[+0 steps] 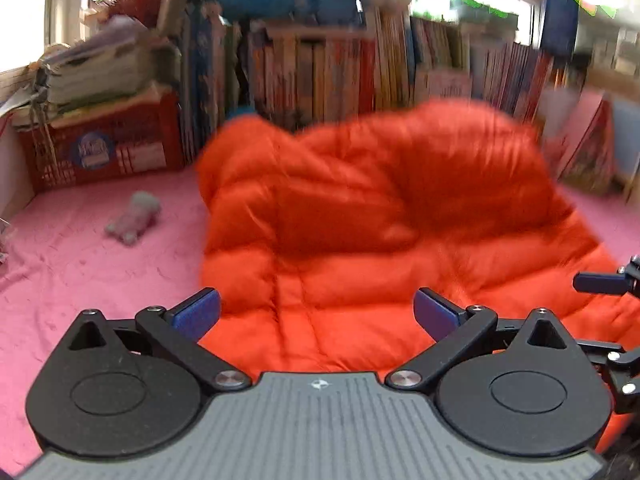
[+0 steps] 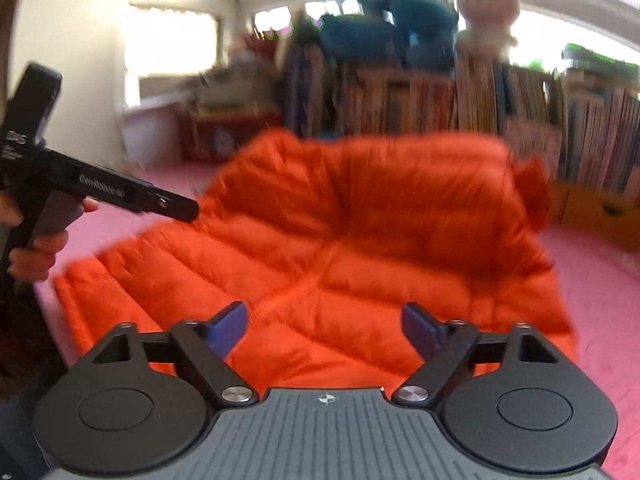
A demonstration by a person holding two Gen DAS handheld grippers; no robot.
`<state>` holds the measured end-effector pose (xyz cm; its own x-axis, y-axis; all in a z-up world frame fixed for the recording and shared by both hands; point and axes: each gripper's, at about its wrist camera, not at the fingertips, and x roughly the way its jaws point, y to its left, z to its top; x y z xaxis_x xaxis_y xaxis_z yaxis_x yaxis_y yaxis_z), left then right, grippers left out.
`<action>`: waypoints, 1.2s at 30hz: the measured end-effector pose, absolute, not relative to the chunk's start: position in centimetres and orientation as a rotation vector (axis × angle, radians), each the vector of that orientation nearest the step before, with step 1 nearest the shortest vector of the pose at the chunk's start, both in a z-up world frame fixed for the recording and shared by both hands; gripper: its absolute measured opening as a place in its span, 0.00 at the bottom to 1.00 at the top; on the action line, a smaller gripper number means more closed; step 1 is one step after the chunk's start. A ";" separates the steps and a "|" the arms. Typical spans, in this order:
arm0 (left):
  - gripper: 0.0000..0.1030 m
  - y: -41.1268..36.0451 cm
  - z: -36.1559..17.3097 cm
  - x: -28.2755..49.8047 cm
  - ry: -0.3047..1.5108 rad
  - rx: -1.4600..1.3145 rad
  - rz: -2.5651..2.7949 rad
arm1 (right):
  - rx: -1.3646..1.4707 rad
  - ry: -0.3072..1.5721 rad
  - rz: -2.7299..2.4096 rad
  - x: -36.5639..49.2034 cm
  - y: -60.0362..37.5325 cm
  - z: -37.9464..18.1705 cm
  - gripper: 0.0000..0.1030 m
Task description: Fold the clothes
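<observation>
An orange quilted puffer jacket point(image 1: 380, 216) lies on a pink cloth surface point(image 1: 80, 264), its near part spread fairly flat and its far part heaped up in puffy folds against a row of upright books point(image 1: 340, 68). The fabric is smooth, slightly shiny and stitched into padded ribs.

The left gripper point(image 1: 316, 312) hovers over the jacket's near edge, tilted downward, its jaws wide apart with nothing between the blue pads point(image 1: 198, 312). The right gripper point(image 2: 324, 328) sits just above the near part of the jacket, also angled down; its jaws stand apart and the pads press on nothing. In the right wrist view the left gripper's black body reaches in from the left, held by a hand point(image 2: 36, 252) wrapped around its grip.

A small grey soft toy point(image 1: 134, 218) lies on the pink cloth, well apart from the jacket. A red crate point(image 1: 100, 148) stands beside the books, bearing stacked papers. Everything is motion-blurred.
</observation>
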<state>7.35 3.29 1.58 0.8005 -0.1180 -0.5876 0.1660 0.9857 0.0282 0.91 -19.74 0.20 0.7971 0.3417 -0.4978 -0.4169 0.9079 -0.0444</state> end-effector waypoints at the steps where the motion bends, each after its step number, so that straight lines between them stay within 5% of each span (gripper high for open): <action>1: 1.00 2.7 0.5 7.5 0.645 0.115 -0.119 | -0.164 0.528 0.389 1.3 -19.3 -0.6 0.76; 12: 1.00 5.8 -2.0 6.3 0.684 0.083 -0.049 | -0.110 0.624 0.119 0.6 -27.5 -2.3 0.87; 21: 1.00 7.2 4.9 7.5 0.595 0.112 -0.029 | 0.023 0.514 -0.045 2.1 -33.2 3.9 0.85; 26: 1.00 3.7 4.2 10.5 0.509 0.138 0.001 | 0.138 0.410 -0.078 9.2 -33.0 5.9 0.79; 34: 1.00 2.2 -2.4 13.8 0.641 0.186 0.089 | 0.087 0.452 -0.004 18.1 -28.2 4.0 0.79; 36: 1.00 2.4 -2.5 13.9 0.647 0.175 0.086 | 0.107 0.452 0.033 19.0 -27.8 3.6 0.64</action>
